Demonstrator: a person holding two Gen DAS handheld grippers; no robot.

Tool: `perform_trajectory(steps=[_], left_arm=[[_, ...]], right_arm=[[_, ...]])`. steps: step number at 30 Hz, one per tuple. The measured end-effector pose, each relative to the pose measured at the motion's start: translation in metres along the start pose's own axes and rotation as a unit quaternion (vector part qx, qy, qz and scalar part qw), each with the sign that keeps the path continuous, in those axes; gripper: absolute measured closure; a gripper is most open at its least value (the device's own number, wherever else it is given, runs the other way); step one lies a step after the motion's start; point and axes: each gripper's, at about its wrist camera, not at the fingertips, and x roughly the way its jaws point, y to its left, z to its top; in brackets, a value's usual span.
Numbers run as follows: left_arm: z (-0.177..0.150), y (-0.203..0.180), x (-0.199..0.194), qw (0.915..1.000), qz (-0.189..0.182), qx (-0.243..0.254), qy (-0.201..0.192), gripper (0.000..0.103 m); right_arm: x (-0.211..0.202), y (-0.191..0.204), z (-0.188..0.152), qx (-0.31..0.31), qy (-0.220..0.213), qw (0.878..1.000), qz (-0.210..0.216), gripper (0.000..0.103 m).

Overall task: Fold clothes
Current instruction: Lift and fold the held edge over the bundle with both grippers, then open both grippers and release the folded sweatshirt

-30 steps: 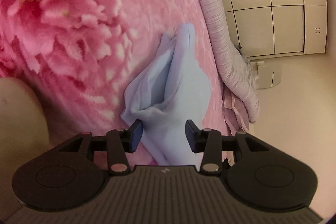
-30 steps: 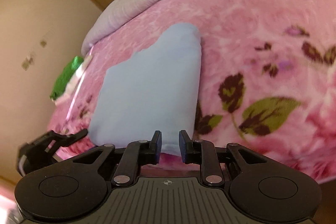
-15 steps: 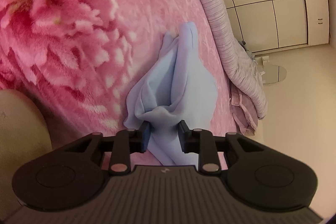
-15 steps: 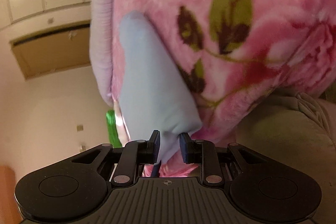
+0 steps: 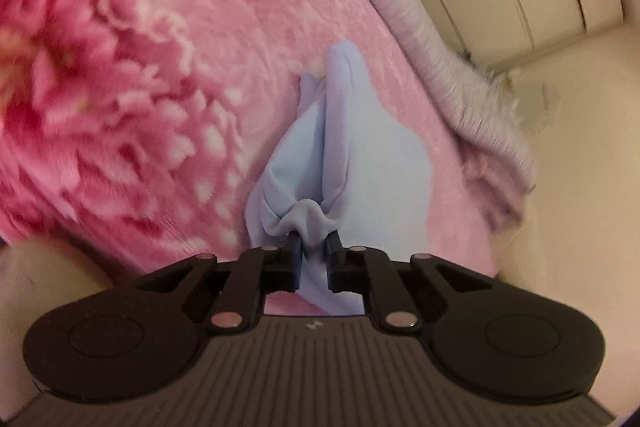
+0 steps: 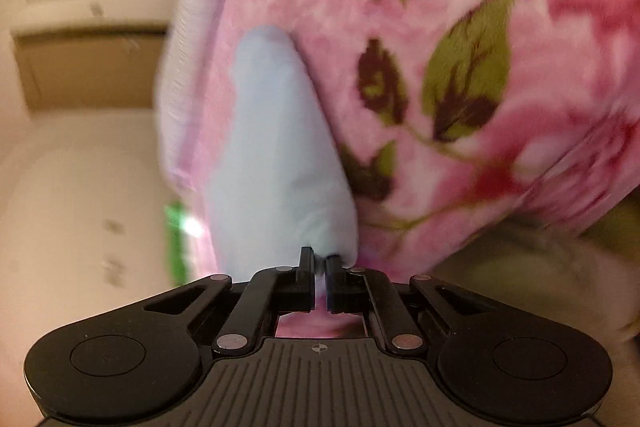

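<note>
Cloth (image 5: pixel 344 163): lying bunched on pink blanket (image 5: pixel 120 107), near bed edge.
Left gripper (image 5: pixel 313 247): fingers closing on gathered cloth edge.
Right gripper (image 6: pixel 319 261): fingers clamping a cloth corner.
Progress: gripping only; folding not yet showing, judging by creases.

One blue cloth (image 5: pixel 344 147) lies on one pink floral blanket (image 5: pixel 160 87). Two hand-held grippers show, one per view: the left hand-held gripper (image 5: pixel 314 249) and the right hand-held gripper (image 6: pixel 319 265). One grey quilt (image 5: pixel 420 39) edges the far side. One green thing (image 6: pixel 176 243) sits blurred at left.
</note>
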Motion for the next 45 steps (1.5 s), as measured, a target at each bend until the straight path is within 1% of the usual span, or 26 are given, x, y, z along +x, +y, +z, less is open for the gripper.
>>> perform_trajectory(steps=[2, 4, 7, 9, 11, 12, 13, 14, 15, 16, 18, 19, 21, 22, 24, 26, 28, 32, 35, 37, 39, 40, 42, 43, 44, 45], left_arm=[[-0.001, -0.011, 0.002, 0.9985, 0.023, 0.05, 0.001, 0.091], [0.002, -0.022, 0.0, 0.9954, 0.041, 0.085, 0.015, 0.088], [0.011, -0.037, -0.013, 0.9901, 0.051, 0.125, 0.038, 0.086], [0.016, -0.046, -0.025, 0.9848, 0.067, 0.157, 0.034, 0.089], [0.026, -0.057, -0.036, 0.9774, 0.092, 0.19, 0.012, 0.089], [0.032, -0.063, -0.039, 0.9754, 0.095, 0.199, 0.0, 0.089], [0.038, -0.068, -0.04, 0.9739, 0.095, 0.206, -0.012, 0.089], [0.044, -0.073, -0.038, 0.9735, 0.086, 0.21, -0.023, 0.088], [0.049, -0.077, -0.033, 0.9734, 0.078, 0.214, -0.027, 0.088], [0.053, -0.082, -0.026, 0.9725, 0.07, 0.22, -0.027, 0.088], [0.057, -0.089, -0.003, 0.9694, 0.062, 0.237, -0.02, 0.088], [0.057, -0.09, 0.011, 0.9673, 0.07, 0.244, -0.011, 0.088], [0.058, -0.084, 0.04, 0.9607, 0.106, 0.256, 0.02, 0.087], [0.058, -0.078, 0.054, 0.9564, 0.137, 0.255, 0.039, 0.085], [0.06, -0.074, 0.057, 0.9554, 0.142, 0.254, 0.05, 0.083], [0.072, -0.079, 0.053, 0.9562, 0.134, 0.257, 0.038, 0.085], [0.085, -0.085, 0.05, 0.9568, 0.126, 0.261, 0.023, 0.086], [0.113, -0.093, 0.072, 0.9586, 0.107, 0.264, 0.008, 0.086], [0.123, -0.087, 0.106, 0.9533, 0.129, 0.272, 0.026, 0.085], [0.122, -0.08, 0.123, 0.9486, 0.142, 0.28, 0.035, 0.078], [0.118, -0.073, 0.133, 0.9453, 0.148, 0.289, 0.03, 0.072], [0.117, -0.071, 0.135, 0.9456, 0.149, 0.287, 0.03, 0.071], [0.12, -0.069, 0.131, 0.9516, 0.148, 0.267, 0.031, 0.071], [0.119, -0.071, 0.125, 0.9519, 0.152, 0.265, 0.027, 0.073], [0.117, -0.076, 0.118, 0.9493, 0.161, 0.269, 0.02, 0.075], [0.112, -0.084, 0.108, 0.9455, 0.168, 0.279, 0.013, 0.082]], right_arm=[[0.005, 0.009, 0.001, -0.034, 0.012, 0.999, -0.033, 0.1], [0.007, 0.022, 0.002, -0.075, 0.026, 0.995, -0.065, 0.098], [-0.004, 0.048, -0.005, -0.154, 0.039, 0.98, -0.12, 0.093], [-0.026, 0.062, -0.008, -0.2, -0.01, 0.971, -0.132, 0.091], [-0.034, 0.073, -0.006, -0.236, -0.075, 0.96, -0.132, 0.088], [-0.038, 0.079, -0.005, -0.254, -0.108, 0.952, -0.132, 0.086], [-0.041, 0.085, -0.004, -0.271, -0.14, 0.943, -0.132, 0.081], [-0.045, 0.091, -0.003, -0.288, -0.172, 0.933, -0.131, 0.073], [-0.036, 0.097, -0.002, -0.31, -0.186, 0.923, -0.132, 0.069], [-0.022, 0.1, -0.003, -0.335, -0.182, 0.915, -0.133, 0.067], [0.006, 0.101, -0.014, -0.372, -0.153, 0.904, -0.142, 0.067], [0.02, 0.1, -0.019, -0.393, -0.141, 0.897, -0.144, 0.067], [0.049, 0.095, -0.025, -0.423, -0.112, 0.879, -0.192, 0.067], [0.056, 0.097, -0.027, -0.428, -0.102, 0.873, -0.21, 0.067], [0.067, 0.103, -0.028, -0.433, -0.084, 0.864, -0.244, 0.067], [0.057, 0.114, -0.024, -0.427, -0.086, 0.864, -0.253, 0.067], [0.052, 0.129, -0.011, -0.428, -0.104, 0.864, -0.244, 0.067], [0.07, 0.142, 0.023, -0.425, -0.131, 0.865, -0.233, 0.067], [0.094, 0.142, 0.046, -0.424, -0.134, 0.866, -0.227, 0.067], [0.111, 0.136, 0.058, -0.421, -0.131, 0.868, -0.23, 0.067], [0.122, 0.128, 0.064, -0.422, -0.136, 0.863, -0.241, 0.067], [0.128, 0.124, 0.066, -0.423, -0.138, 0.861, -0.247, 0.066], [0.132, 0.12, 0.068, -0.424, -0.144, 0.858, -0.253, 0.066], [0.129, 0.121, 0.067, -0.424, -0.147, 0.857, -0.254, 0.066], [0.124, 0.123, 0.065, -0.419, -0.149, 0.858, -0.256, 0.066], [0.113, 0.125, 0.056, -0.418, -0.149, 0.86, -0.251, 0.066]])
